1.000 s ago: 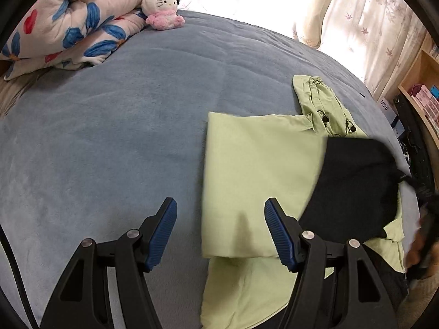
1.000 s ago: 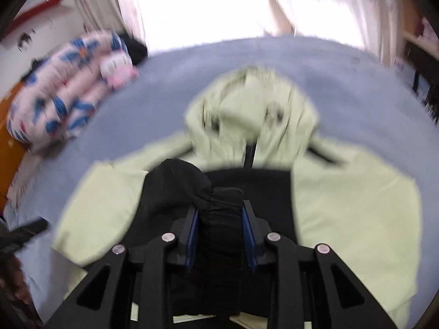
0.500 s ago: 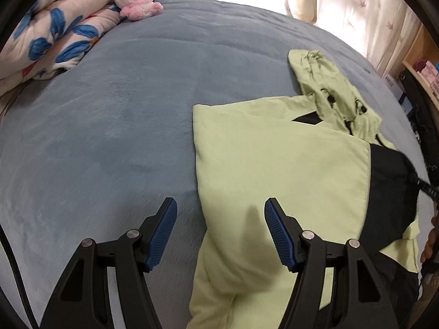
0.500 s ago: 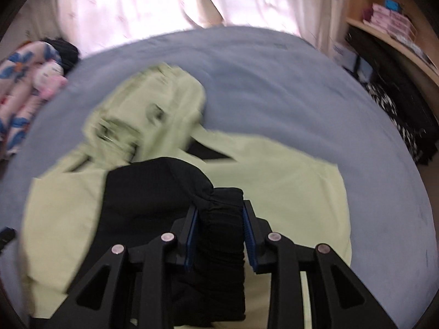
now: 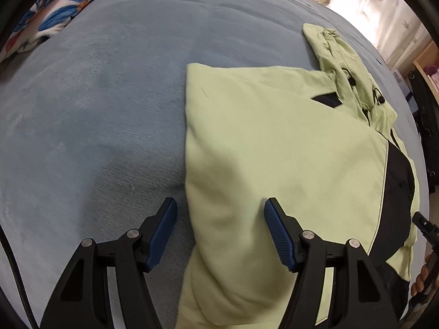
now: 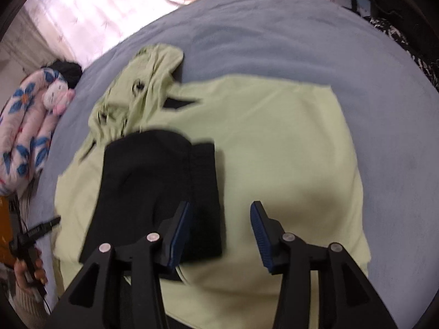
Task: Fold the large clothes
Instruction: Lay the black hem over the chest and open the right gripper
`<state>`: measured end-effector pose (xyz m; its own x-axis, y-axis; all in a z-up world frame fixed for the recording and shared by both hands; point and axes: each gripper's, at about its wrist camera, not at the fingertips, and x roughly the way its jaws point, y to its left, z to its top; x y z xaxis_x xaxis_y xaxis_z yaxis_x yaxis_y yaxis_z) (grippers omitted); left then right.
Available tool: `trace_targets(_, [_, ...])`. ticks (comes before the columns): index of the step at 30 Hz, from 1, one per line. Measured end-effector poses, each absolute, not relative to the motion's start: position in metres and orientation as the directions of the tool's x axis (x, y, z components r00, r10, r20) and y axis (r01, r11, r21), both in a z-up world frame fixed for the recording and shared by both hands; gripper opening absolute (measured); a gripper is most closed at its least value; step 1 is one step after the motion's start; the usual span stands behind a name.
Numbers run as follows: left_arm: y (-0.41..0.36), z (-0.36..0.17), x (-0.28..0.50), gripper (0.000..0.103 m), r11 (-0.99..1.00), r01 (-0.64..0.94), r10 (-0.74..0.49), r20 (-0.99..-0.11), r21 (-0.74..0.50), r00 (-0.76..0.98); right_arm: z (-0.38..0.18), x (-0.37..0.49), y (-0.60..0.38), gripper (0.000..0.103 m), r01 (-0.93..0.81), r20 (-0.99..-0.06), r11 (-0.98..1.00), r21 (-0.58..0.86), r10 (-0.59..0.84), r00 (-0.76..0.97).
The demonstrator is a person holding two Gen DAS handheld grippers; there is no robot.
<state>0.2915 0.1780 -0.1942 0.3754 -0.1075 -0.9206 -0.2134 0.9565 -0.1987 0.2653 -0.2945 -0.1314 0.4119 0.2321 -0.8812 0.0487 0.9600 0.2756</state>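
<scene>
A: Start at the tongs. What are they doing?

B: The left tongs (image 5: 219, 219) stand wide apart with nothing between the blue pads; they hang over the near left edge of the light green hooded jacket (image 5: 274, 142). The right tongs (image 6: 219, 224) are also spread and grip nothing. Their left pad sits over the black sleeve (image 6: 153, 186), which lies folded across the jacket's green body.

A: And the jacket itself?

B: It lies flat on the bed (image 5: 96, 96), on a blue-grey plush cover, with the hood (image 5: 337, 54) crumpled at the far end.

A: Anything around it or in the way?

B: Nothing lies between either tongs and the cloth. A floral quilt (image 6: 24, 126) is rolled up at the far left edge of the bed, with a small pink and white plush cat (image 6: 56, 96) resting against it.

A: Does one view give what the other lacks?

B: The right wrist view shows the whole black sleeve and the person's left hand (image 6: 27, 274) on its grip. The left wrist view shows only a black strip at the jacket's right side, plus the hood's cord stoppers; it catches just fingertips of the right hand (image 5: 422, 277).

A: The room?

B: Pale curtains (image 6: 104, 5) with bright daylight behind, and a wooden shelf (image 5: 428, 63) to the right.
</scene>
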Motion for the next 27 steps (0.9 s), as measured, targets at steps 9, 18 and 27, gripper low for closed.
trace_targets(9, [0.173, -0.181, 0.290, 0.005, 0.991, -0.100, -0.038, -0.910, -0.087, 0.413, -0.137, 0.242, -0.236, 0.033, -0.035, -0.892, 0.997, 0.072, 0.080, 0.444])
trace_targets(18, [0.216, -0.190, 0.289, 0.010, 0.986, -0.147, -0.007, -0.906, -0.076, 0.423, -0.138, 0.232, -0.240, 0.034, -0.002, -0.898, 0.989, 0.148, 0.135, 0.418])
trace_targets(27, [0.182, -0.132, 0.297, 0.055, 0.969, -0.108, -0.126, -0.823, -0.221, 0.553, -0.090, 0.246, -0.192, 0.042, -0.074, -0.824, 0.992, 0.106, 0.129, 0.552])
